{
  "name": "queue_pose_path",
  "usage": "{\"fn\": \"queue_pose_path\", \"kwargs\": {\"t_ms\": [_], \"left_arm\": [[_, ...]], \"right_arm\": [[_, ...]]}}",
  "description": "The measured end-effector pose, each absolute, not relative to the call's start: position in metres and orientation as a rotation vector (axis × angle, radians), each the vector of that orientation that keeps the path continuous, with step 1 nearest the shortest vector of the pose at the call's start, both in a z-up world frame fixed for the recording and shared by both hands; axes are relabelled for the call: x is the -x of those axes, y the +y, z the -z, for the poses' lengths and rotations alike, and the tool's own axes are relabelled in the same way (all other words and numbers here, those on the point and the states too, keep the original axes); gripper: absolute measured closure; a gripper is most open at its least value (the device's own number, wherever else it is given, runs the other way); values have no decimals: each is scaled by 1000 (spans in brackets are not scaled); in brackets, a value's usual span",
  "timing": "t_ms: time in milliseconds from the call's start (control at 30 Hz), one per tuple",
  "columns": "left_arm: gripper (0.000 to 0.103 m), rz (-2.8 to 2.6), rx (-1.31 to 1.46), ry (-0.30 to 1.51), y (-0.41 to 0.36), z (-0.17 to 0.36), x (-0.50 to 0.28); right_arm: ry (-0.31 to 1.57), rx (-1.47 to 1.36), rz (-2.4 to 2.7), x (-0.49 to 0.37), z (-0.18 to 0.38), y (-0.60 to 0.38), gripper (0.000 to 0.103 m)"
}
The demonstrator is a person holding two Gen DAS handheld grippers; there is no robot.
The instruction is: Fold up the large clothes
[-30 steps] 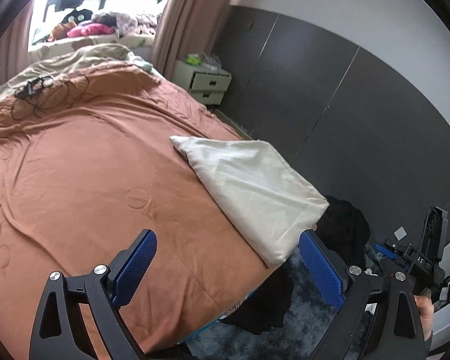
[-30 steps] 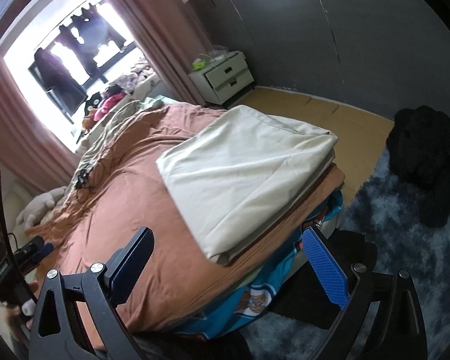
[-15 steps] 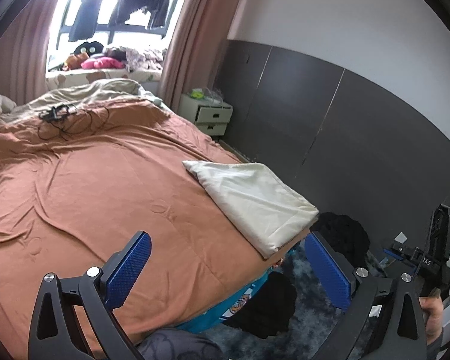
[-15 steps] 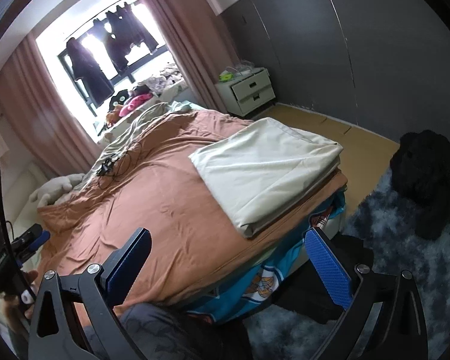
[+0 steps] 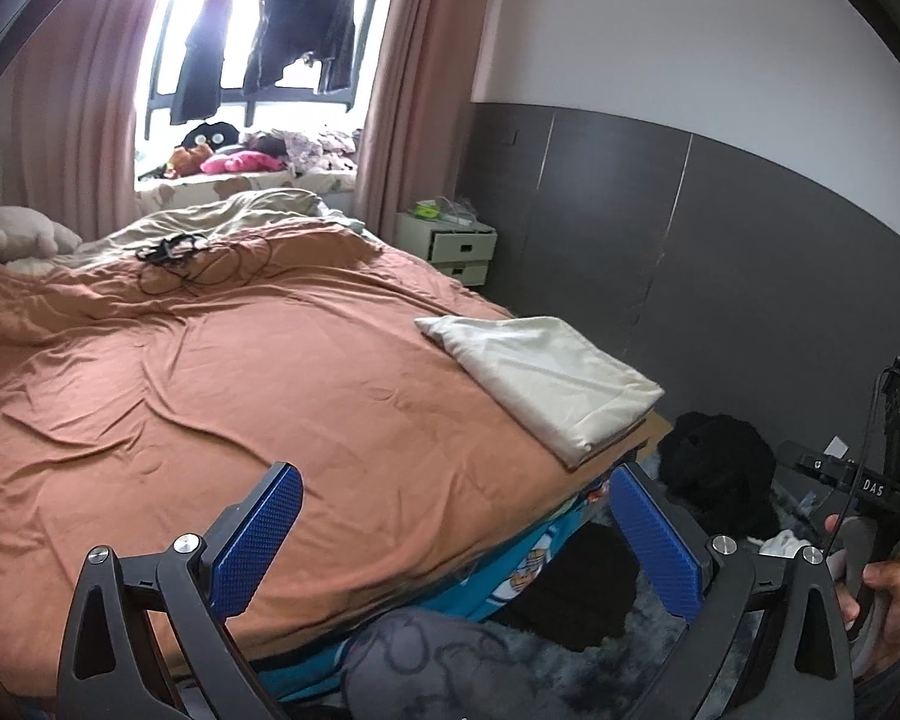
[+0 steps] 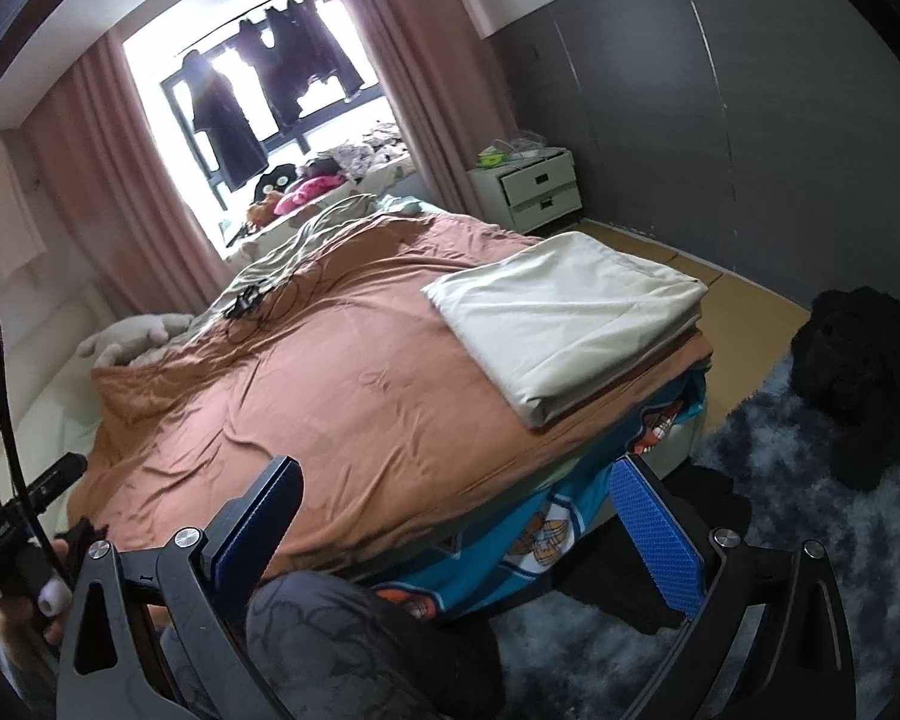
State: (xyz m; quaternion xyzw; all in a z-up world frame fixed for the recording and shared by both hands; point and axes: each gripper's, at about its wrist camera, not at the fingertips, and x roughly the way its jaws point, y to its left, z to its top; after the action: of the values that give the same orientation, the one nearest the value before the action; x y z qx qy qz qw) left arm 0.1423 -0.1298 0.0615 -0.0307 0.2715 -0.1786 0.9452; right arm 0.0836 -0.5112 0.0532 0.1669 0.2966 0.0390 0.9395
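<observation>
A cream cloth [image 5: 546,381] lies folded into a flat rectangle at the near right corner of the bed, on the rust-brown cover [image 5: 228,396]. It also shows in the right wrist view [image 6: 570,315]. My left gripper [image 5: 456,534] is open and empty, held back from the bed's foot edge. My right gripper [image 6: 456,531] is open and empty too, well short of the cloth. Neither touches any fabric.
Black cables [image 5: 180,252] lie on the far part of the bed. A white nightstand [image 5: 450,246] stands by the curtain. Dark clothes [image 6: 858,378] lie on the grey rug [image 6: 768,456] to the right. A blue patterned sheet [image 6: 546,534] hangs below the cover.
Both grippers have pulled back and up from the folded cloth, so the bed looks farther away. The cloth has not moved. Both stay open.
</observation>
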Motion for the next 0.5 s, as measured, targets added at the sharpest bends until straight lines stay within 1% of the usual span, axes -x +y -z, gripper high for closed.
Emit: {"fn": "queue_pose_path", "kwargs": {"t_ms": [500], "left_arm": [[1, 270, 23, 478, -103, -33, -67]], "right_arm": [[564, -290, -140, -36, -19, -463, 0]]}}
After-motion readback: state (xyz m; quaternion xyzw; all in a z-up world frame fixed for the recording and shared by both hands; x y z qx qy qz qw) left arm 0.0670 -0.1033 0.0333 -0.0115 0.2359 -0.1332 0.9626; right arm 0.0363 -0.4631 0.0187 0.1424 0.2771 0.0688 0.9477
